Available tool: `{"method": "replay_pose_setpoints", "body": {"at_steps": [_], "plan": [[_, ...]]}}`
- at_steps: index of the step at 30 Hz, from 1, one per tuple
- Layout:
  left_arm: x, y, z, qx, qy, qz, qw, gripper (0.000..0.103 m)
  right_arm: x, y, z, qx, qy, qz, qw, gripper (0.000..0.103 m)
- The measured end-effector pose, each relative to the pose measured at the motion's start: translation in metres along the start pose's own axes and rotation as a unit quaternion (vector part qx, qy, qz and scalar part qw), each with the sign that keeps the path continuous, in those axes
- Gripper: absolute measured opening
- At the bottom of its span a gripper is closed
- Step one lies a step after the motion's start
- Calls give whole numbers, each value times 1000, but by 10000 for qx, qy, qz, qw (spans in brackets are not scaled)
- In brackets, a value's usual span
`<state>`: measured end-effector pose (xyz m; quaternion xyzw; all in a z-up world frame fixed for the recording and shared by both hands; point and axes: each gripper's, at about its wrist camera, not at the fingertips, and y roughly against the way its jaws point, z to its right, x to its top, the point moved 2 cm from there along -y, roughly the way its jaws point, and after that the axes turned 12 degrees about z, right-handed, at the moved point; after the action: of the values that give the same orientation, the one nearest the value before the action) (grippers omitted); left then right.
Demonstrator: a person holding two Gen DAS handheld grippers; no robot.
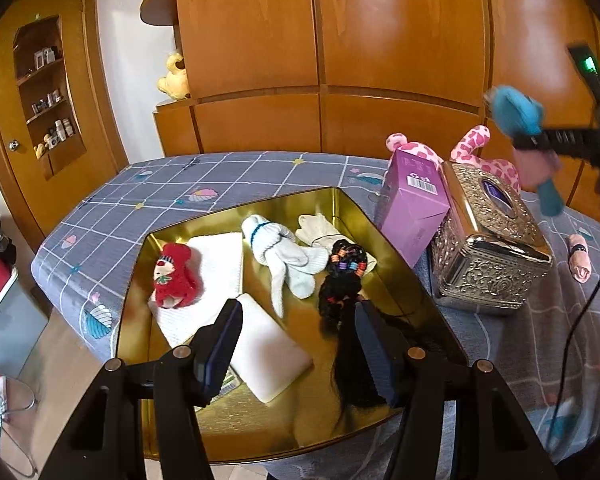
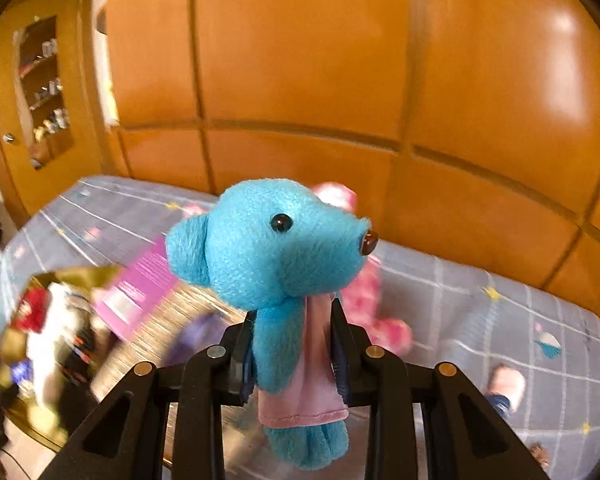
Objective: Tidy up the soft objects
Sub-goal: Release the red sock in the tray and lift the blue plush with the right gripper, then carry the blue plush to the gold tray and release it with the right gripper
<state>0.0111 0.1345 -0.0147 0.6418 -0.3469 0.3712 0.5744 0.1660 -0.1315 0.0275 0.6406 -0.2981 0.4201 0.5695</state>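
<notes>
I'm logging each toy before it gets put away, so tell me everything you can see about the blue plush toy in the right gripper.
The blue plush toy is a small fuzzy animal with a round head, one visible ear, a black bead eye, a brown nose and a pink satin-like dress. The right gripper is shut on its body, holding it upright in the air above the table, feet hanging below the fingers. Nothing else touches it.
</notes>
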Motion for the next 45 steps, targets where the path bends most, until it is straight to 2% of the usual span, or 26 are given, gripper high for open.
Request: {"method": "replay_pose_setpoints", "body": {"at_steps": [4,8,12,16,20,24,32,38,43,45], "plan": [[-1,0,-7,53,48,-25,10000,59,18,-4,-44,572,46,136,9983,29],[-1,0,-15,141,143,-14,9998,59,18,-4,-92,1275,32,63,9918,29],[0,-2,-25,253,257,7,9993,59,4,-5,-136,1840,59,-186,9827,29],[-2,-6,-37,386,392,-44,9985,60,-16,-15,-165,2193,2,-574,9740,29],[-2,-11,-60,688,666,-79,9954,60,-40,-21,-187,2392,-53,-1011,9657,30],[-4,-14,-84,976,971,-115,9904,60,-54,-26,-203,2457,-141,-1241,9612,30],[-10,-19,-103,1169,1149,-207,9863,63,-81,-46,-222,2584,-477,-1755,9488,42],[-11,-22,-102,1146,1123,-227,9868,65,-84,-35,-221,2714,-445,-1694,9464,43],[-8,-19,-103,1181,1128,-150,9865,66,-93,-19,-218,2924,-386,-1764,9391,50],[-6,-17,-102,1178,1106,-128,9868,66,-100,-20,-222,2755,-140,-1771,9447,50]]}}
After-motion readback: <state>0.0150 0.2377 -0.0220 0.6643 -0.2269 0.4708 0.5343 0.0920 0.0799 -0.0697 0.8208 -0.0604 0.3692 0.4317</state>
